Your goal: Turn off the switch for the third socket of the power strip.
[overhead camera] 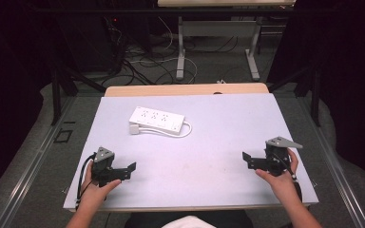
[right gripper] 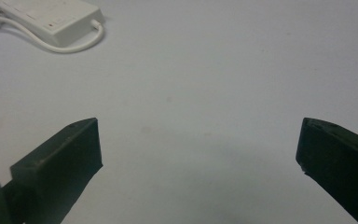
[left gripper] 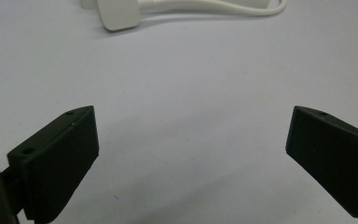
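Empty wide tongs (overhead camera: 132, 167), bare mat (overhead camera: 209, 152), power strip (overhead camera: 157, 119) beyond.

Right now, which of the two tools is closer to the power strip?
The left tool. The power strip lies left of the table's middle, so it sits nearer that one; the right tool is farther off, across the table. Both stand open and empty.

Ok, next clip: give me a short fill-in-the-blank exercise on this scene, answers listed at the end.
1. The white power strip lies on the ____ half of the table, away from the person.
2. The jaws of the left gripper and of the right gripper stand ____.
3. Between each gripper's jaws there is ____.
4. The power strip's cable is coloured ____.

Missing words: far; open; nothing; white
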Available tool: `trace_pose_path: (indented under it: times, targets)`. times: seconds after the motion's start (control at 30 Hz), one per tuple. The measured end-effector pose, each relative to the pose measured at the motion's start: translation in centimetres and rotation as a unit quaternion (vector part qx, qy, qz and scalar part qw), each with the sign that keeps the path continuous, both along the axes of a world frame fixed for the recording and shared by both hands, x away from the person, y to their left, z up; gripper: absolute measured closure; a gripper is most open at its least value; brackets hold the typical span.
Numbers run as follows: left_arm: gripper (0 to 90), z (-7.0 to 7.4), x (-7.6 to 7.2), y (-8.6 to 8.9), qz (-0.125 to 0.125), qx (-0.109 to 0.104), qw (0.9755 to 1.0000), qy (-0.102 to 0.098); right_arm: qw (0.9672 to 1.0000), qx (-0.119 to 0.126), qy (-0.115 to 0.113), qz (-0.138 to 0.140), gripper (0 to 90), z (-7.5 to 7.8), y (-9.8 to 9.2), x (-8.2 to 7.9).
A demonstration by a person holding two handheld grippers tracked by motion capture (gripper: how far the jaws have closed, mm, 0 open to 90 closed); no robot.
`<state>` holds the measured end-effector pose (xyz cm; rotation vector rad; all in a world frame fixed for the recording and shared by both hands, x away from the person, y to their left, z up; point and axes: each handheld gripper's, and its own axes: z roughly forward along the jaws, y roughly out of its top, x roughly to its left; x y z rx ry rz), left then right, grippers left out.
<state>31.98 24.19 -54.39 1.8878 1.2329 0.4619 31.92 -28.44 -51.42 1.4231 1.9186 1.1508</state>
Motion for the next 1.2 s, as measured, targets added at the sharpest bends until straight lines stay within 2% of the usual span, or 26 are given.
trace_pose_path:
  times: [0.07, 0.17, 0.2, 0.3, 0.33, 0.47, 0.57, 0.6, 0.7, 0.77, 1.17, 1.2]
  targets:
    - [2.4, 0.2, -0.2, 0.0, 0.001, -0.002, 1.0, -0.004, 0.9998, -0.005, -0.017, 0.001, 0.0, 0.0, 0.1, -1.8]
    - [2.4, 0.4, -0.4, 0.0, 0.0, 0.002, 0.9999, -0.011, 0.9997, -0.007, -0.023, 0.001, 0.0, -0.1, 0.0, -2.4]
    - [2.4, 0.4, -0.4, 0.0, -0.002, 0.004, 0.9999, -0.012, 0.9994, -0.002, -0.035, 0.003, 0.0, -0.2, -0.1, -2.3]
    - [2.6, 0.6, -0.6, 0.0, -0.003, -0.001, 0.9999, -0.016, 0.9993, 0.004, -0.036, 0.004, 0.0, -0.2, -0.3, -2.3]
    - [2.9, 0.7, -0.6, 0.0, -0.003, 0.0, 0.9999, -0.017, 0.9988, 0.008, -0.046, 0.011, 0.0, -0.3, -0.3, -2.1]
    - [3.5, 1.1, -0.8, -0.1, -0.004, -0.009, 0.9998, -0.02, 0.9988, 0.0, -0.046, 0.016, 0.0, -0.2, -0.1, -2.3]
    - [3.5, 1.4, -1.0, -0.3, -0.004, -0.024, 0.9995, -0.019, 0.9987, -0.012, -0.046, 0.017, 0.1, -0.2, 0.2, -2.6]
    - [3.5, 1.6, -1.1, -0.3, -0.006, -0.029, 0.9993, -0.021, 0.9983, -0.013, -0.053, 0.02, 0.0, -0.2, 0.2, -2.6]
    - [3.5, 2.1, -1.4, -0.6, -0.007, -0.037, 0.999, -0.023, 0.9985, -0.013, -0.05, 0.02, 0.0, -0.2, 0.2, -2.7]
    - [3.5, 2.5, -1.5, -1.0, -0.011, -0.044, 0.9987, -0.024, 0.9982, -0.009, -0.055, 0.02, 0.2, -0.3, 0.2, -2.6]
    - [3.5, 3.4, -1.6, -1.7, -0.015, -0.042, 0.9987, -0.023, 0.9987, -0.007, -0.049, 0.01, 1.2, -0.6, -0.1, -2.5]
    - [3.5, 3.5, -1.6, -1.8, -0.015, -0.044, 0.9986, -0.025, 0.9985, -0.004, -0.054, 0.008, 1.4, -0.7, 0.0, -2.4]
